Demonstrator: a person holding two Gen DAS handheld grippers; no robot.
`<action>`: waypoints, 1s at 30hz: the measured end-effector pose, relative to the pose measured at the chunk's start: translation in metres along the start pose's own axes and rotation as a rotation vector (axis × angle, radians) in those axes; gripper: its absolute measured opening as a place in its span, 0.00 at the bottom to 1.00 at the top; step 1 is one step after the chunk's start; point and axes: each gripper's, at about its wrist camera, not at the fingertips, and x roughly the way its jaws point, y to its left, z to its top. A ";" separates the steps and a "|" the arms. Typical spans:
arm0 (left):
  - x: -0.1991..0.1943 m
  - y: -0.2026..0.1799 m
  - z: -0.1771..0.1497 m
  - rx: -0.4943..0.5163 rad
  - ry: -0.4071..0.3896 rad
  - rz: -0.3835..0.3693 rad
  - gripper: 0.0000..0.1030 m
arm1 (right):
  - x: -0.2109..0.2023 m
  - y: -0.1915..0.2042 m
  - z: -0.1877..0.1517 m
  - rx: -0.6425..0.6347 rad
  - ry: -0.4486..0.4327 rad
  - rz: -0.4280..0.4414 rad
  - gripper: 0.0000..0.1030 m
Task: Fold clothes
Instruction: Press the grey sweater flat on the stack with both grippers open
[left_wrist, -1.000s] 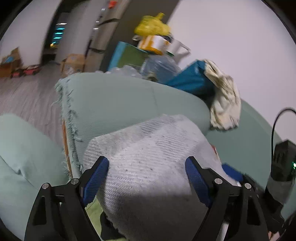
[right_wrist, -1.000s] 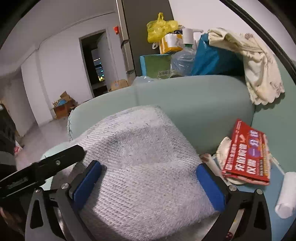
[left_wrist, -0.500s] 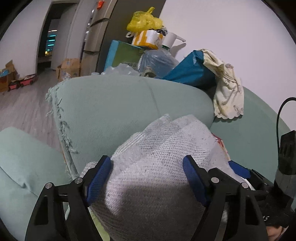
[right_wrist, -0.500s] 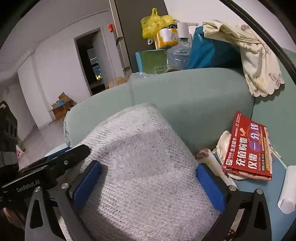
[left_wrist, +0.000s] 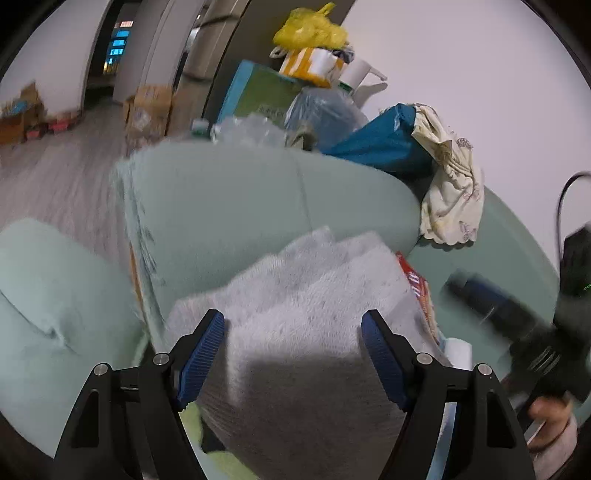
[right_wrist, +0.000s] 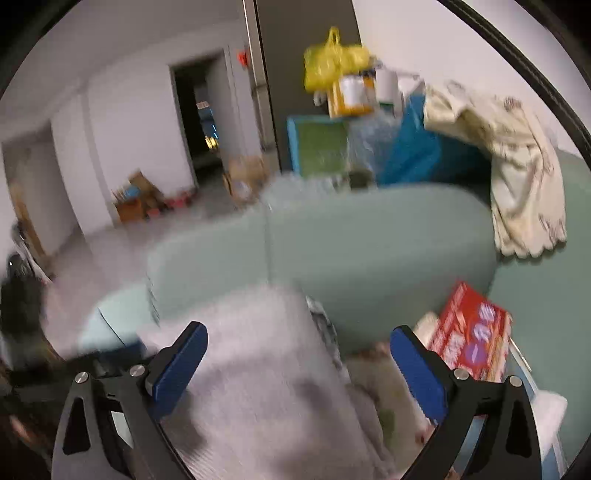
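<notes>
In the left wrist view the left tool (left_wrist: 293, 332) is standing with its blue pads spread wide, and the folded grey knit garment (left_wrist: 314, 306) is lying between them in stacked layers, filling the gap. Whether the pads are pressing on the cloth cannot be told, though the jaws are clearly apart. In the right wrist view the right tool (right_wrist: 297, 347) is likewise gaping. There the grey knit garment (right_wrist: 258, 369) is sitting only against the left pad, while bare space and the sofa are showing beside the right pad.

Only the left view is showing the other handset (left_wrist: 524, 332), blurred, at the right edge with a person's hand (left_wrist: 550, 410) under it and a black cable (left_wrist: 563, 199) looping above. Only the right view is showing the whole red printed packet (right_wrist: 472, 332), lying on the seat just beside the right pad; in the left view a mere sliver of it is peeking out behind the garment.

Behind the garment in both views, the pale green sofa armrest (left_wrist: 277, 206) is rising. On top of it a cream patterned cloth (right_wrist: 517, 166) is hanging over a blue bag (right_wrist: 413, 155), with a yellow plastic bag (right_wrist: 332, 59) above. Farther off, the right view is showing a dark doorway (right_wrist: 199, 110) and cardboard boxes (right_wrist: 136, 199) on the floor.
</notes>
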 end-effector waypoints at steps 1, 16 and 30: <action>-0.001 0.000 -0.004 -0.003 -0.022 -0.005 0.75 | 0.007 0.004 0.008 -0.020 0.016 0.026 0.99; 0.024 0.018 -0.008 -0.005 -0.052 0.048 0.75 | 0.148 0.038 0.011 -0.141 0.359 0.015 0.91; 0.036 0.027 -0.002 -0.031 -0.011 0.023 0.71 | 0.124 0.037 -0.006 -0.089 0.340 0.133 0.65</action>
